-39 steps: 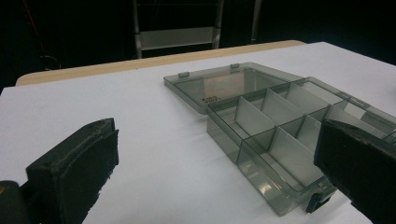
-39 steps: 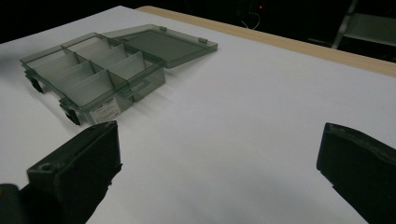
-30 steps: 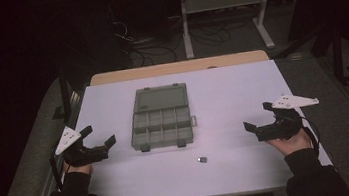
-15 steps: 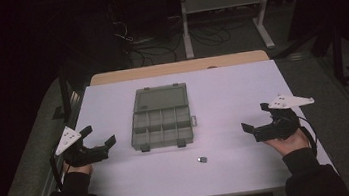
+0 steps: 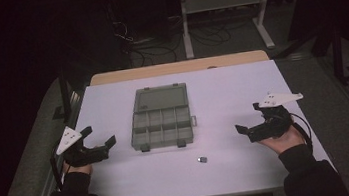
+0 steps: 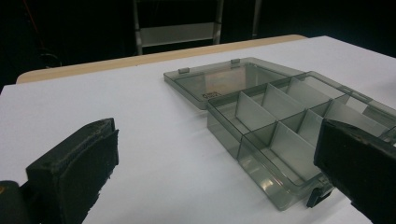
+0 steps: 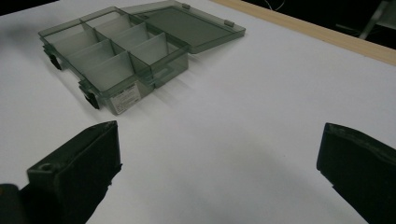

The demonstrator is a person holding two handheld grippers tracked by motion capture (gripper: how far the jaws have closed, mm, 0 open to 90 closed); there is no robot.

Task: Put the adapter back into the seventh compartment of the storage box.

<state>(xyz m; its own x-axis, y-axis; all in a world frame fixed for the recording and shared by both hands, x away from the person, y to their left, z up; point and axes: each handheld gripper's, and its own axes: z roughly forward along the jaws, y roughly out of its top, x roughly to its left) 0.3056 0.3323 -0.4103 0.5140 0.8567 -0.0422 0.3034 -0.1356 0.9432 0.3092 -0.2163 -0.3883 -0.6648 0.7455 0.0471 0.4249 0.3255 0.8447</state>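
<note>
Right in the middle of the white counter [image 5: 223,102] lies a grey see-through box [image 5: 161,122]. Its lid [image 5: 160,98] is open and lies flat behind it, on the far side. Inside, thin walls cut the box into little square rooms, two rows of them. In both gripper views the little rooms look bare. Two dark clips sit on the near edge of the box.

A tiny dark piece [image 5: 202,159] lies on the counter in front of the box, a bit to the right, near but not touching it.

At the left, a hand holds the left hand-held gripper [image 5: 99,137] low over the counter, near the box. Its jaws are wide apart and hold nothing.

At the right, the right hand-held gripper [image 5: 248,118] is farther from the box. Its jaws are wide apart too, with just white counter between them.

Behind the white top, a strip of wood [image 5: 179,67] shows.
</note>
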